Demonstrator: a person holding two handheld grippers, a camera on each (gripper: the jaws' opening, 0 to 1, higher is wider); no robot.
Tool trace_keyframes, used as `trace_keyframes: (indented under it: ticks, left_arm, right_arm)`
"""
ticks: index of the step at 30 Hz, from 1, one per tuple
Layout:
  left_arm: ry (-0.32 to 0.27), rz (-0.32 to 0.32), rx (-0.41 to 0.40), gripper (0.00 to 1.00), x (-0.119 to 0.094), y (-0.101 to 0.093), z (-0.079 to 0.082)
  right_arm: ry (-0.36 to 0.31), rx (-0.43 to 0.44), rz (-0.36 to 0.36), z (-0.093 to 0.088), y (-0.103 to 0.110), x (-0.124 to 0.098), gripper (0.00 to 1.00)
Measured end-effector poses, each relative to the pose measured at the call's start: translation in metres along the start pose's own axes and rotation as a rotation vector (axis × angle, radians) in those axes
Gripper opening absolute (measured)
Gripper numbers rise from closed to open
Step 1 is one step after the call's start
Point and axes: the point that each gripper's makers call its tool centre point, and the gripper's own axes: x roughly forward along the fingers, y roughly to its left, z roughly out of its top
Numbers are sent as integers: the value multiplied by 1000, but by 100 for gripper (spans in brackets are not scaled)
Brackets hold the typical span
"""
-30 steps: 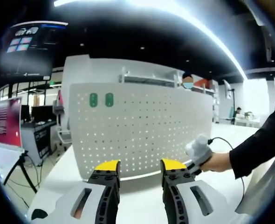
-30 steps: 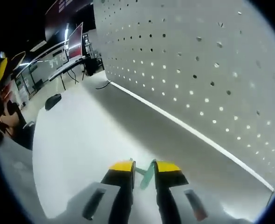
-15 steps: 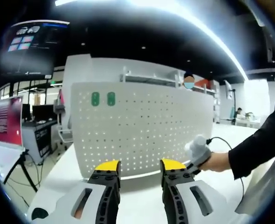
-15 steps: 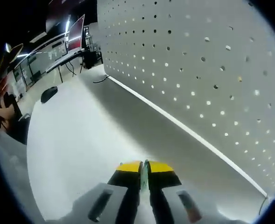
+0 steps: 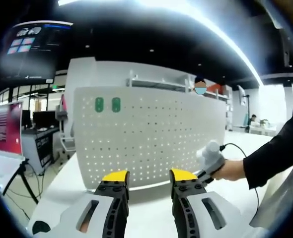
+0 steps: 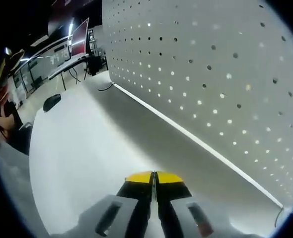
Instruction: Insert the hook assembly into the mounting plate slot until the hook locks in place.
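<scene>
Right gripper (image 6: 154, 174) closed near the pegboard (image 6: 226, 74); left gripper (image 5: 146, 174) open, empty.

Pegboard (image 5: 151, 136) stands upright on table (image 6: 82, 163), two hooks (image 5: 107, 104) on it.

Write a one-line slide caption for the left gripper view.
Open left gripper faces a white pegboard bearing two green hooks, while a hand holds the right gripper beside it.

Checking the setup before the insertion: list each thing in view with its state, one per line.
Left gripper: open, fingers apart, nothing between them.
Right gripper: fingers shut together; whether a hook is pinched cannot be told.
Pegboard: upright on the table.
Two green hooks: mounted on the pegboard, side by side near its upper corner.
Table: bare white surface before the pegboard.
</scene>
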Motion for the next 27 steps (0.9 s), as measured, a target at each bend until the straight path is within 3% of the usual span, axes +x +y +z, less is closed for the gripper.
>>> trace_keyframes:
  ticks: [10, 23, 27]
  left_arm:
    - [-2, 2, -11, 32, -1, 2, -1]
    - [-1, 0, -14, 32, 0, 2, -1]
    - [-2, -2, -12, 32, -1, 1, 0]
  right_arm:
    - [49, -70, -12, -6, 2, 4, 0]
    - [113, -279, -49, -8, 4, 6, 0]
    - [114, -291, -53, -7, 3, 5, 0]
